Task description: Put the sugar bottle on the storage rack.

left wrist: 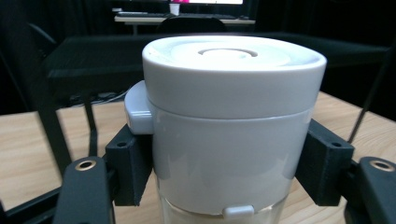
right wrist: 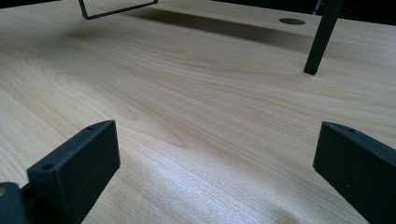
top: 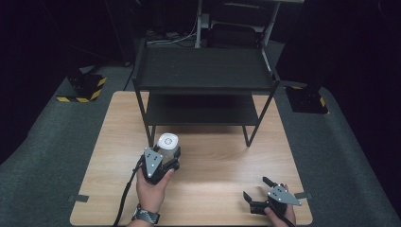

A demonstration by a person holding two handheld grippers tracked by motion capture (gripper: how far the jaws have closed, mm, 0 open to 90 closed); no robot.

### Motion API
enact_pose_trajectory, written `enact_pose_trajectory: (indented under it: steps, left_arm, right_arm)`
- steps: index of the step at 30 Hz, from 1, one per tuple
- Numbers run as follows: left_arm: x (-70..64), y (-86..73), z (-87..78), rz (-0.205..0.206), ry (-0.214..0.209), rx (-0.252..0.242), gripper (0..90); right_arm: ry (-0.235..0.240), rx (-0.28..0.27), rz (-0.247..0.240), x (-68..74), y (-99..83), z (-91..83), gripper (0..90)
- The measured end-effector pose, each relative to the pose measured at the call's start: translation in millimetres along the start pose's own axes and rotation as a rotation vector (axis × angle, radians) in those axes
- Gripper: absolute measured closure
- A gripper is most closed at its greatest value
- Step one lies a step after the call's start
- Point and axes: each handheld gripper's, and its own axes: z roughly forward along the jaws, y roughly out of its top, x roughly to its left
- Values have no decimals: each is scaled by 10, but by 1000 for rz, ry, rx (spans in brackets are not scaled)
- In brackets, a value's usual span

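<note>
A white-lidded jar (top: 167, 143) with a clear lower body stands just in front of the black shelf rack's (top: 203, 75) left front leg. My left gripper (top: 166, 152) is shut on it, one jaw pressing each side of the jar (left wrist: 229, 135) just below the lid. A small white tab sticks out of the lid's left side. My right gripper (top: 257, 188) rests low near the table's front right corner. Its jaws stand wide apart over bare wood (right wrist: 196, 121), with nothing between them.
The black two-tier rack stands at the back half of the wooden table (top: 222, 165). One of its legs (right wrist: 322, 37) rises ahead of the right gripper, beside a round hole (right wrist: 292, 21) in the tabletop. Grey carpet surrounds the table.
</note>
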Motion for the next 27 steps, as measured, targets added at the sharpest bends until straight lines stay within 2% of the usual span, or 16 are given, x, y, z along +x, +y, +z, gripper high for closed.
enact_pose_trajectory:
  steps: [8, 15, 21, 27]
  left_arm:
    - [-124, 336, 51, 3, -18, -19, 305]
    - [-185, 624, 194, -2, -14, -38, 305]
    - [-220, 790, 351, 13, 1, -48, 305]
    - [-219, 873, 505, 17, 11, -65, 305]
  right_arm:
    - [2, -2, -1, -3, -3, -1, 0]
    - [5, -4, -2, -8, -7, -2, 0]
    - [7, -5, -2, -11, -9, -3, 0]
    - [8, -6, -5, -12, -11, -5, 0]
